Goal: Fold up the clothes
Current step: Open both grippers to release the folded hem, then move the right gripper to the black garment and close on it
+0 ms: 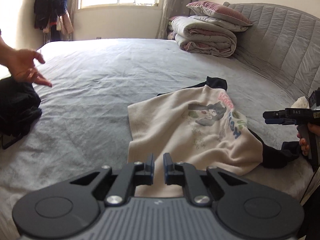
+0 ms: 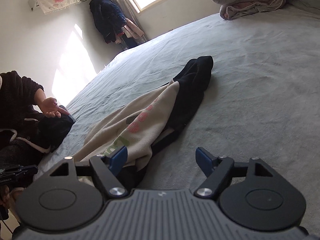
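Only the left view shows the sweater's [image 1: 192, 126] cartoon print — both grippers [image 1: 158, 158] [image 2: 161, 156] unclenched, empty.

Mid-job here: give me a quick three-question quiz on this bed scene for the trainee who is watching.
1. True or false: the left hand-held gripper is clamped on the cream sweatshirt.
2. Which colour are the sweatshirt's sleeves: A) red, B) black, C) green?
3. What lies stacked by the headboard?

Key
1. False: its jaws stand slightly apart with no cloth between them.
2. B: a black sleeve lies on the grey bedsheet.
3. A folded quilt with a pillow on top.
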`<state>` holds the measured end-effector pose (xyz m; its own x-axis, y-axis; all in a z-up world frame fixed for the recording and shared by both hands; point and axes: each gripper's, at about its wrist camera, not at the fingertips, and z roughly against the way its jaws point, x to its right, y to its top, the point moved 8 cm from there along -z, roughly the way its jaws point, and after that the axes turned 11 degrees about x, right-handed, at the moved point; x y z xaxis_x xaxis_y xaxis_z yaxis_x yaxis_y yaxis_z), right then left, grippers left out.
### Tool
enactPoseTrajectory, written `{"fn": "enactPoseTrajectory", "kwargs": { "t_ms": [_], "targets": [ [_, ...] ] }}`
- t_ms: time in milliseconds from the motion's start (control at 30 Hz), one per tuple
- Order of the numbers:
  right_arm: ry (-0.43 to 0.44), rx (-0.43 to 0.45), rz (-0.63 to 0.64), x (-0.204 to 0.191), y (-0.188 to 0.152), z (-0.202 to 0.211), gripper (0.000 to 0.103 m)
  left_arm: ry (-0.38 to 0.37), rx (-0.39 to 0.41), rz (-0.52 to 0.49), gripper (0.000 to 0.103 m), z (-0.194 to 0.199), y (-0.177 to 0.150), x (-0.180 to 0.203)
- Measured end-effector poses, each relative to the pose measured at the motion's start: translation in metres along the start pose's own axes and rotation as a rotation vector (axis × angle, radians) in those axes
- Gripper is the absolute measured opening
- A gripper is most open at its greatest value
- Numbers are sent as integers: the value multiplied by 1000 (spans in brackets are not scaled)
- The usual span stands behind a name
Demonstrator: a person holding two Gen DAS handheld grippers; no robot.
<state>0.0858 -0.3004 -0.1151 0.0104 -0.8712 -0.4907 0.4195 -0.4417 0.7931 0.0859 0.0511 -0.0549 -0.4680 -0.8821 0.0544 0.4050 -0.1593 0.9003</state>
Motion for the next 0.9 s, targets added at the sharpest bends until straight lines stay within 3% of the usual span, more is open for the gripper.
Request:
{"fn": "enactPoseTrajectory", "kwargs": {
  "t_ms": [33,100,167,333,500,567,767,900],
  "targets": [
    [10,2,14,-3,0,0,78,-5,14,-15,27,-6,2,10],
    [5,9,54,-7,1,1,78,-1,40,-70,61,-21,4,32],
    [0,11,96,-10,1,2,79,27,68,-148,77,-39,3,55],
    [-82,5,185,-1,-1,-4,91,99,119,-227,89,-77,1,89],
    [-196,5,295,13,1,-9,93,171,161,-320,92,-96,-2,101],
    [-215,-9,336,16,-1,-11,93,171,167,-300,94,-95,-3,96],
    [-128,-82,348,6,-13,-17,97,198,105,-248,99,-100,-18,73],
    [19,-154,247,-7,-25,-20,97,210,60,-209,99,-102,-28,59]
  ]
}}
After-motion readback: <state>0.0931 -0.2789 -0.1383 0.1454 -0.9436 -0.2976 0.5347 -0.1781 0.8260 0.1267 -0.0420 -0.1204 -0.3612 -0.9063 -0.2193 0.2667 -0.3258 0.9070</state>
